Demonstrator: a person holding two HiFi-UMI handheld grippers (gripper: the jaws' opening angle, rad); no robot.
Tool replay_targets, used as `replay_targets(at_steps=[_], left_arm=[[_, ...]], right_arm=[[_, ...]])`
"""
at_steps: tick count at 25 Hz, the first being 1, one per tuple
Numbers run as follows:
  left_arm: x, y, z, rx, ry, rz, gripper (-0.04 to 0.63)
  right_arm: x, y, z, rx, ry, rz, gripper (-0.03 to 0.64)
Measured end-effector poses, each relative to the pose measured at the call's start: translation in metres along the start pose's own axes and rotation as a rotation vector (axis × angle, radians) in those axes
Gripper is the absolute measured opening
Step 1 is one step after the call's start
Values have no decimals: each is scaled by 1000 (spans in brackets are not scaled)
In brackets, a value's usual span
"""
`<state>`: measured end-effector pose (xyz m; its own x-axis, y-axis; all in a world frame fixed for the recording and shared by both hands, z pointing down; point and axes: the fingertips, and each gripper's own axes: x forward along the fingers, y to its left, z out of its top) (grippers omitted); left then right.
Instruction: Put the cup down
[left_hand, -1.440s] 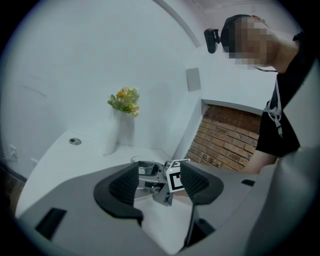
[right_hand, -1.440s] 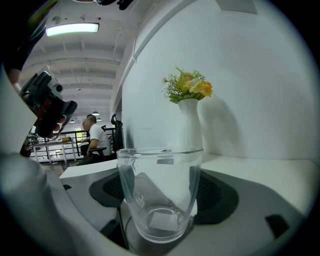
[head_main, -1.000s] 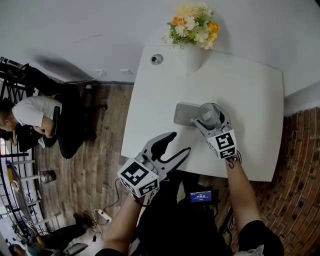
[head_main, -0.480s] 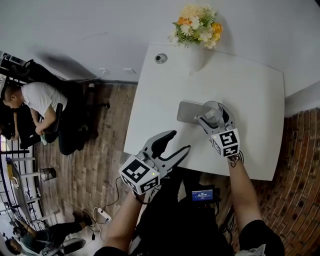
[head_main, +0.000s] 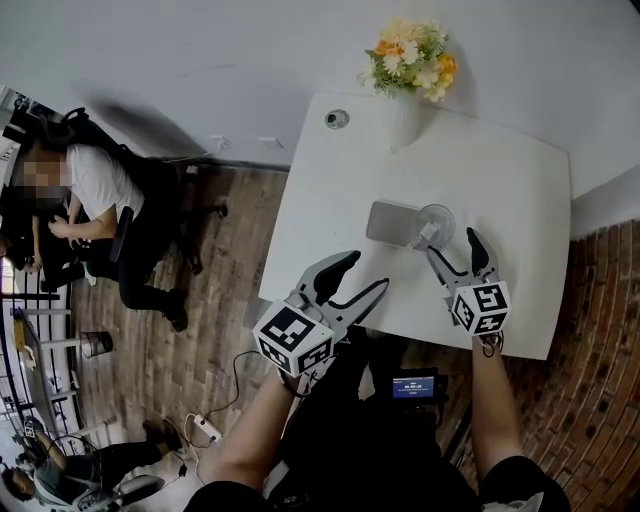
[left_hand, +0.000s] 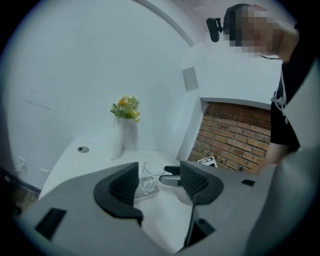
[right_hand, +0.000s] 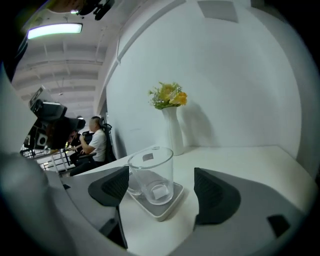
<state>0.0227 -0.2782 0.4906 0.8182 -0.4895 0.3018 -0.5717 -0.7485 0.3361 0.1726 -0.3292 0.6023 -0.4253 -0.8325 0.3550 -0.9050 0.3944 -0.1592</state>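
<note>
Right gripper view: cup (right_hand: 150, 172) upright on tray (right_hand: 164, 212); right claw (right_hand: 163, 192) spread — clear; left claw (left_hand: 159, 184) spread.

One cup (head_main: 437, 222), one tray (head_main: 387, 220), one flower vase (head_main: 405, 120), one table (head_main: 500, 180).

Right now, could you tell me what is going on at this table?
A person works with a gripper in each hand. The clear glass cup stands upright on a grey tray on the white table. The right gripper sits just behind the cup with its jaws wide apart, not touching it. The left gripper hovers at the table's near edge, open and empty.
</note>
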Motion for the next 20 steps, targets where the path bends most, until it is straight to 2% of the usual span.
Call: replay_targets(at_steps=[5,10,16,20], left_arm=[[-6,-1,8,21,-27,4,265],[-17,-11,19,37,-59,-28,265],[-20,-22,31,60,-91,-68,265],[-23,-28,30,75,-87,-72,265]], right_arm=[[-32,9,29,97,-36,0,399],[-60,41,56,126,-36,67,397],[-80,83,74,-5,-2,114,396],[-89,100,82,-26,4,114,368]])
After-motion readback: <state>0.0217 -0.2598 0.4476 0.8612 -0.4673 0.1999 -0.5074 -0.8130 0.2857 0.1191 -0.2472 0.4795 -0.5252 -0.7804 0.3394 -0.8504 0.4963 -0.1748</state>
